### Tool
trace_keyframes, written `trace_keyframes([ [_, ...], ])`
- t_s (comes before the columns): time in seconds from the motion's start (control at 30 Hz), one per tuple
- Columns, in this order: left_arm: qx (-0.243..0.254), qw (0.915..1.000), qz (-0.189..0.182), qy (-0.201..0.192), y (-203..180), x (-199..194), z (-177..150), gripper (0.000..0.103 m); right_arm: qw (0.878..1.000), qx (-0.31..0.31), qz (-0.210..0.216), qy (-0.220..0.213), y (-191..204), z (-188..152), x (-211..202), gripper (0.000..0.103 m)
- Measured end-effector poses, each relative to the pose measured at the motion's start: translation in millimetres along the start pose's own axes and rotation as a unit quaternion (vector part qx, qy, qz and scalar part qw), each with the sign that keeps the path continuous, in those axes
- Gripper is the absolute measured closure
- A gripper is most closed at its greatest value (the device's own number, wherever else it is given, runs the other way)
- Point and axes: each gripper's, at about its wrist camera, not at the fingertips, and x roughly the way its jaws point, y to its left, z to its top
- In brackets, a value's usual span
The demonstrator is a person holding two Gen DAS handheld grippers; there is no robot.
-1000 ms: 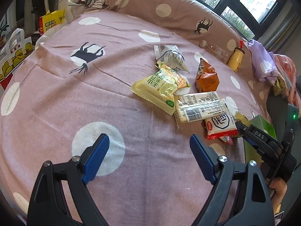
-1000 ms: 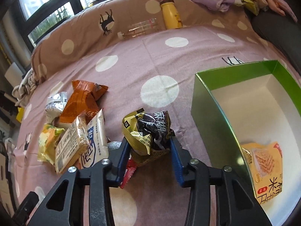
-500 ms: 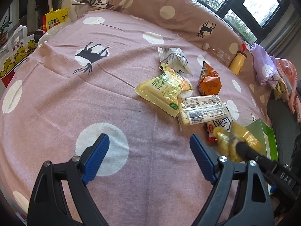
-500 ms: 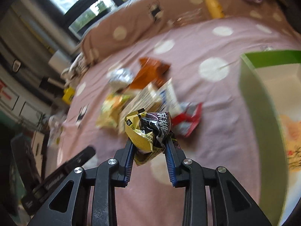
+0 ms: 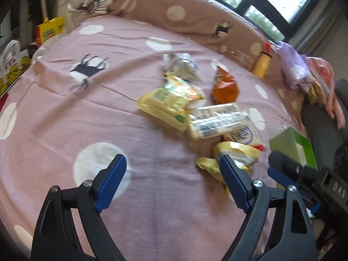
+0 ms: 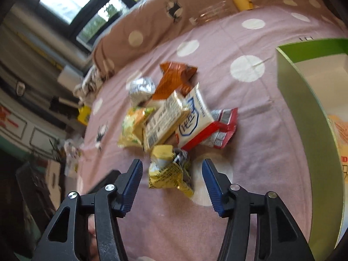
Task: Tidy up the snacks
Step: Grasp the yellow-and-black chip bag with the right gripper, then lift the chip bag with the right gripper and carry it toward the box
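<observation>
A crumpled yellow and black snack packet [image 6: 169, 169] lies on the pink dotted bedspread [image 6: 250, 152], between the pads of my right gripper [image 6: 171, 163]. Its jaws are opening and neither pad touches the packet. Just beyond is a pile of snacks: a cream bar pack [image 6: 165, 119], a white and red packet [image 6: 195, 121], a yellow-green packet [image 6: 132, 126], an orange packet [image 6: 174, 76] and a silver one [image 6: 141, 87]. The green box [image 6: 291, 82] stands at the right with an orange packet [image 6: 339, 130] inside. My left gripper [image 5: 171, 158] hovers open and empty, near the yellow packet [image 5: 235, 154].
A yellow bottle [image 5: 263, 65] and a clear bottle [image 6: 208, 13] lie against the brown dotted bolster [image 5: 174, 10] at the far side. A lilac cloth bundle [image 5: 293, 65] sits at the right. Bags and a yellow box [image 5: 50, 30] stand off the bed's left edge.
My right gripper swung from beside the green box toward the snack pile and let go of the yellow and black packet, which now lies on the bedspread. The left gripper stayed open.
</observation>
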Motion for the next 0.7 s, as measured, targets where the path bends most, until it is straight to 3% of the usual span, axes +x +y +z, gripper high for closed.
trace_keyframes([
  [0.33,0.063,0.9953,-0.064,0.036,-46,18,-17,0.016,0.999,0.024,0.028,0.025,-8,8,14,0.045],
  [0.7,0.041,0.9897,-0.114,0.077,-50,44,-24,0.021,0.997,0.028,0.021,0.062,-11,9,42,0.045],
])
